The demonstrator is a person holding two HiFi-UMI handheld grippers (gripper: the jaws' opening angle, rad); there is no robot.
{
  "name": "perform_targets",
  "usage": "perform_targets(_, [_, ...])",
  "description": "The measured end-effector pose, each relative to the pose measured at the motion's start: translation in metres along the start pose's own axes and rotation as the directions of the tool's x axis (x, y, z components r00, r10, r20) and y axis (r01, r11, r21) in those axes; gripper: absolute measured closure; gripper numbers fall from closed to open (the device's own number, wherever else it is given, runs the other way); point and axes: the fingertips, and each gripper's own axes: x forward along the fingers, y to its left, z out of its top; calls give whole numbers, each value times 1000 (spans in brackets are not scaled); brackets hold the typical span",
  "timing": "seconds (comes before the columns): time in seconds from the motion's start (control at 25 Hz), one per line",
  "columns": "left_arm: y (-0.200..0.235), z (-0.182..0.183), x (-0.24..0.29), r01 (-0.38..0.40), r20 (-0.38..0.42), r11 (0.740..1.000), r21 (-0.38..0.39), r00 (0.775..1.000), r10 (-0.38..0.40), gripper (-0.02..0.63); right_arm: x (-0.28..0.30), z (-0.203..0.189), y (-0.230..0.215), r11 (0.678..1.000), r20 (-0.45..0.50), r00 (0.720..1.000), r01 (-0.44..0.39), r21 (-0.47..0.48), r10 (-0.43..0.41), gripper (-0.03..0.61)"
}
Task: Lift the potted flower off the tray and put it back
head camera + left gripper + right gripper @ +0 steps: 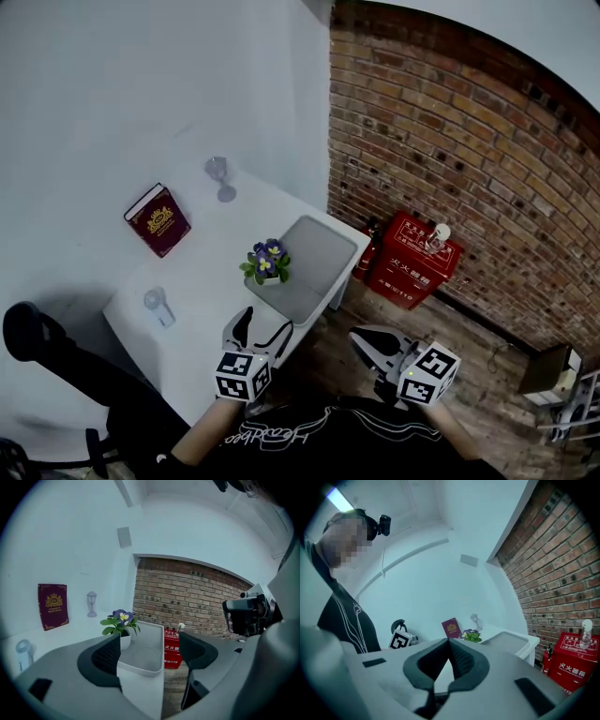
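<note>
The potted flower (pixel 267 262), purple and yellow blooms in a small white pot, stands at the left rim of the grey tray (pixel 319 253) on the white table. Whether the pot is inside the tray or just beside it I cannot tell. My left gripper (pixel 261 330) hovers open over the table's near edge, well short of the flower. In the left gripper view the flower (pixel 119 620) shows past the left jaw, and the tray (pixel 143 660) lies between the spread jaws of the left gripper (pixel 149 644). My right gripper (pixel 364 343) hangs shut and empty over the floor, right of the table. The right gripper (pixel 449 641) has its jaws meeting.
A maroon book (pixel 157 220) leans on the wall at the table's back left, and a wine glass (pixel 219 178) stands behind the flower. A small glass (pixel 157 306) sits near the left edge. A red fire box (pixel 412 258) stands by the brick wall, a black chair (pixel 37 339) at the left.
</note>
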Motion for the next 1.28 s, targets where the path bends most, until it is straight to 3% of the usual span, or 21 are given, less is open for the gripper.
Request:
perform_targets(0.36, [40, -10, 52, -140, -50, 989, -56, 989, 137, 235, 32, 19, -56, 995, -50, 995, -88, 36, 90, 577])
perform_targets(0.68, [76, -34, 97, -296, -141, 955, -30, 947, 289, 235, 79, 60, -103, 974, -109, 968, -226, 8, 225, 577])
perform_targets(0.88, [89, -50, 112, -343, -173, 939, -28, 927, 334, 235, 99, 70, -122, 954, -152, 944, -299, -9, 294, 577])
perform_targets(1.28, [102, -52, 130, -391, -163, 920, -22, 909, 383, 235, 122, 77, -145, 907, -225, 887, -421, -30, 404, 577])
